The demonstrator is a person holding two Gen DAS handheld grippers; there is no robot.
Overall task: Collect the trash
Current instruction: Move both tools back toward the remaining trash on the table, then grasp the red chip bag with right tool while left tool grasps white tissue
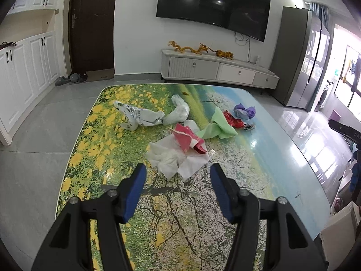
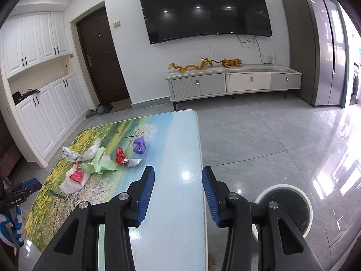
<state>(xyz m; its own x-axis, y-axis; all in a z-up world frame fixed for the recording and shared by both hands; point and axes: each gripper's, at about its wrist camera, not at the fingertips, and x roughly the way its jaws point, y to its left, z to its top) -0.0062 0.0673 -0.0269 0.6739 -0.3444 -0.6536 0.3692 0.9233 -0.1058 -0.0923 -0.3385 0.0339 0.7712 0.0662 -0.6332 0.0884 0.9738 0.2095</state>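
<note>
Trash lies scattered on a table with a landscape print. In the left wrist view I see crumpled white tissue, a red packet, a green cloth, a red wrapper, a purple bag and white plastic bags. My left gripper is open and empty, just short of the tissue. My right gripper is open and empty over the table's right edge. A round bin with a white rim stands on the floor to its right.
A TV stand with golden dragon figures stands at the far wall under a TV. White cabinets and a dark door are at left. A grey fridge is at right. The left gripper's body shows at the right view's left edge.
</note>
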